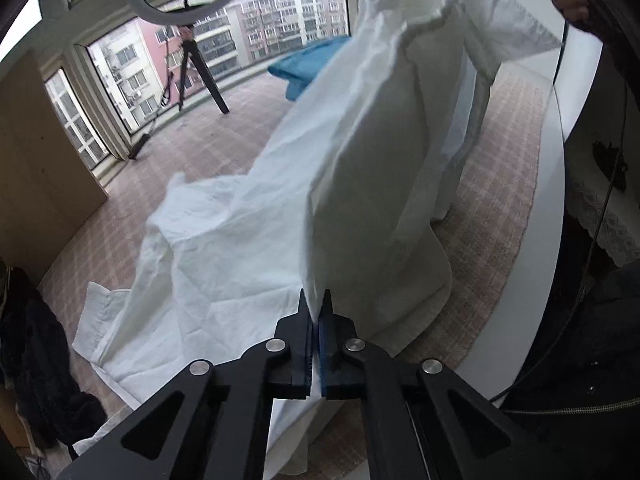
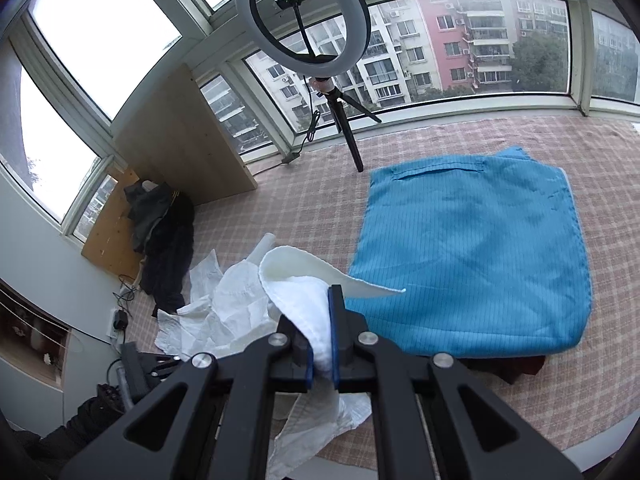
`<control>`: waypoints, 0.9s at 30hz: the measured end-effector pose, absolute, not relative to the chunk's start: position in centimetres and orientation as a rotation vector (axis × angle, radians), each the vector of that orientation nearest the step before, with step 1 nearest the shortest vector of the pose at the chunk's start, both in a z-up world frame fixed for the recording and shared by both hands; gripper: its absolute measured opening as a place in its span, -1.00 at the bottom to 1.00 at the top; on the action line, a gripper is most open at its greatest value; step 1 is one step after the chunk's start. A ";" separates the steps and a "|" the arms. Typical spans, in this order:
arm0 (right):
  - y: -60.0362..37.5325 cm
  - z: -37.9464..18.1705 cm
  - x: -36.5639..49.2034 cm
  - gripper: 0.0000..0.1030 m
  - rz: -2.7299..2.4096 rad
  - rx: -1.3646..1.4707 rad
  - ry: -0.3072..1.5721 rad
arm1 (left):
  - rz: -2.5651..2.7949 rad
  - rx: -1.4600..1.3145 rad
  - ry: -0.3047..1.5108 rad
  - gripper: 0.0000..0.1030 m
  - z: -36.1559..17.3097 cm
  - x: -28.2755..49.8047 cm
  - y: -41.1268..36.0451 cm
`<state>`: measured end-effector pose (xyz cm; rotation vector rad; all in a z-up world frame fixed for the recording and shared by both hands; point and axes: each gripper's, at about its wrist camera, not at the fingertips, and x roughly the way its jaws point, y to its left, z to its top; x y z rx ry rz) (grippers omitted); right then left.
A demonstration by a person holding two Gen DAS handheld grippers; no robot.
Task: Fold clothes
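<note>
Closest in the left wrist view, the left gripper (image 1: 316, 308) has its two black fingers pressed together on an edge of a white garment (image 1: 248, 240), with only a thin sliver of cloth between the blue pads. From that pinch the white garment, thin and heavily creased, rises in a long sloping sheet toward the upper right of the frame, where a dark shape at the top edge holds its far end (too blurred to say more). Its long axis therefore runs from the left gripper, low and near, up and away to the right. The lower part of the garment spills to the left of the gripper and lies rumpled on the checked pink cover (image 1: 224, 132), with a cuffed end resting flat at the left.

In the right wrist view, the right gripper (image 2: 322, 332) is clamped on a thick bunched fold of the same white garment (image 2: 224, 304). A stiff curved edge arches up just beyond the fingertips, and the rest hangs down and left of the gripper in crumpled folds over the cover.

Beyond the white garment and to its right lies a blue garment (image 2: 472, 256), spread flat as a neat squarish fold with a slit pocket along its far edge. Farther behind the white garment stands a ring light (image 2: 302, 20) on a black tripod, against a wide window (image 2: 480, 40) facing apartment blocks.
</note>
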<state>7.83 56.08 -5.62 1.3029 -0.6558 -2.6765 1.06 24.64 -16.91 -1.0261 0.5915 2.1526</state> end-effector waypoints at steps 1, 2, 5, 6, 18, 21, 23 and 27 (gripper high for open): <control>56.1 -5.6 7.8 -0.86 -2.693 1.289 -0.660 | 2.187 -0.993 0.574 -0.98 -15.9 1.1 24.2; 56.1 -5.3 7.8 -0.86 -2.713 1.263 -0.675 | 2.214 -0.976 0.568 -0.98 -14.8 0.9 23.7; 56.0 -3.4 7.0 -0.87 -2.757 1.151 -0.722 | 2.320 -0.895 0.600 -0.98 -10.0 -0.9 21.9; 55.7 -2.0 6.5 -0.87 -2.766 1.095 -0.730 | 2.356 -0.862 0.623 -0.98 -8.0 -1.5 21.4; 47.8 26.4 7.5 -0.90 -2.891 0.407 -0.478 | 2.613 -0.331 0.879 -0.98 16.8 -0.9 14.4; 44.6 31.4 9.0 -0.90 -2.930 0.275 -0.399 | 2.607 -0.286 0.903 -0.98 18.3 0.0 13.7; 41.0 31.8 7.4 -0.90 -2.979 0.419 -0.272 | 2.577 -0.382 0.927 -0.98 17.1 -0.7 13.9; 36.9 31.8 6.9 -0.91 -2.934 0.540 -0.277 | 2.507 -0.468 0.972 -0.98 15.3 -0.3 13.7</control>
